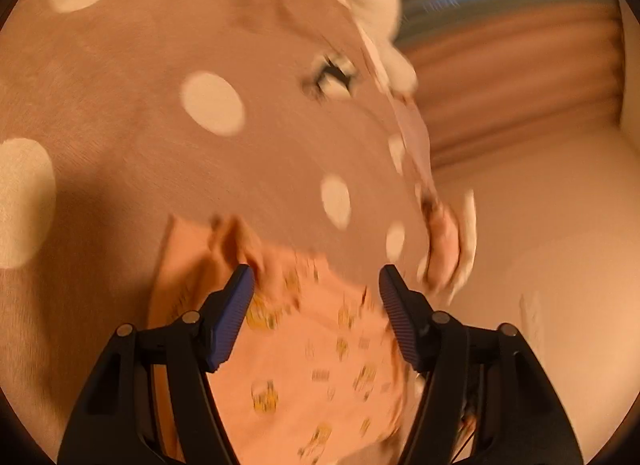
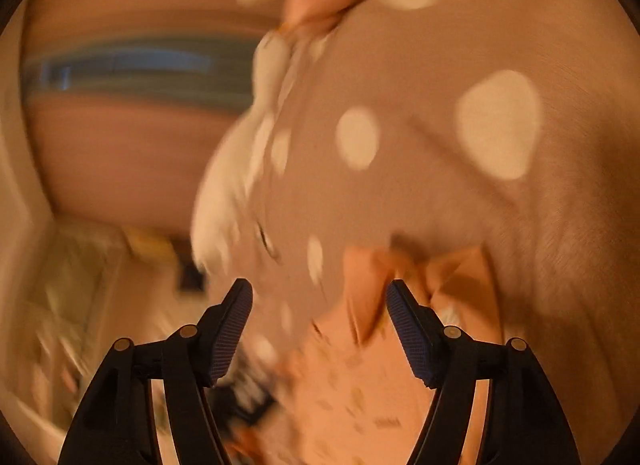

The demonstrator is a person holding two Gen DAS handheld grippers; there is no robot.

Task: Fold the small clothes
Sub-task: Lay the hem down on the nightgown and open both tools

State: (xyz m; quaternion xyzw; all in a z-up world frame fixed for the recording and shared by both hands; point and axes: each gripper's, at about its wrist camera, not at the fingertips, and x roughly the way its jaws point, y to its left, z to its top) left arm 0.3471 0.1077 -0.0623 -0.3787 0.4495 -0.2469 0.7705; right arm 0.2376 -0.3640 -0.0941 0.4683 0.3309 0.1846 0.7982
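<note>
Jaws spread on both the left gripper (image 1: 316,281) and right gripper (image 2: 319,295) above one peach garment (image 1: 320,365).

Both views are smeared by motion. The small orange printed garment (image 1: 320,365) runs off the bottom edge of the left view, its yellow prints too blurred to read. In the right view, clutter (image 2: 80,325) at lower left (boxes, perhaps) cannot be made out. The spotted blanket (image 2: 460,193) runs past the frame edges, and a dark mark (image 1: 330,79) on it stays unclear.
</note>
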